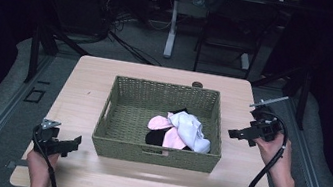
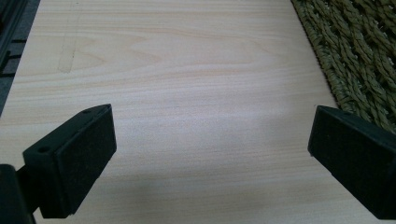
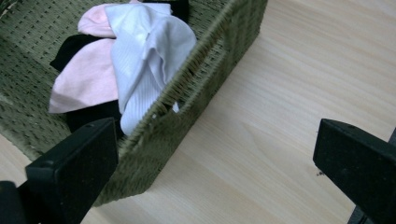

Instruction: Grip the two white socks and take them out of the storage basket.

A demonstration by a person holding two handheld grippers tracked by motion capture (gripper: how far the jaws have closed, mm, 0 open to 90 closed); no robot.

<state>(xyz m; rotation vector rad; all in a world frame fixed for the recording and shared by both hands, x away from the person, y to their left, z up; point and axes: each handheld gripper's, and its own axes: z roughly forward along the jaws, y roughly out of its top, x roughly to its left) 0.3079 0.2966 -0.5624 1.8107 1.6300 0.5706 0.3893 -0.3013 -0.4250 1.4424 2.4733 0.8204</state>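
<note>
A green woven basket (image 1: 126, 96) stands in the middle of the light wooden table (image 1: 91, 74). Its right half holds a small heap of socks: white (image 1: 190, 129), pink (image 1: 161, 122) and black (image 1: 154, 137). In the right gripper view the white sock (image 3: 150, 56) drapes against the basket wall (image 3: 212, 60), beside the pink sock (image 3: 86, 77). My left gripper (image 1: 75, 141) hovers open over bare wood just left of the basket's front corner (image 2: 359, 56). To the right of the basket my right gripper (image 1: 239, 134) hangs open with nothing between its jaws.
Bare tabletop (image 2: 187, 93) lies left of the basket, and more wood (image 3: 289, 102) to its right. Beyond the table's far edge stand a white post (image 1: 172, 23) and a dark chair (image 1: 230, 30) on the grey floor. A small brown spot (image 1: 197, 84) marks the far edge.
</note>
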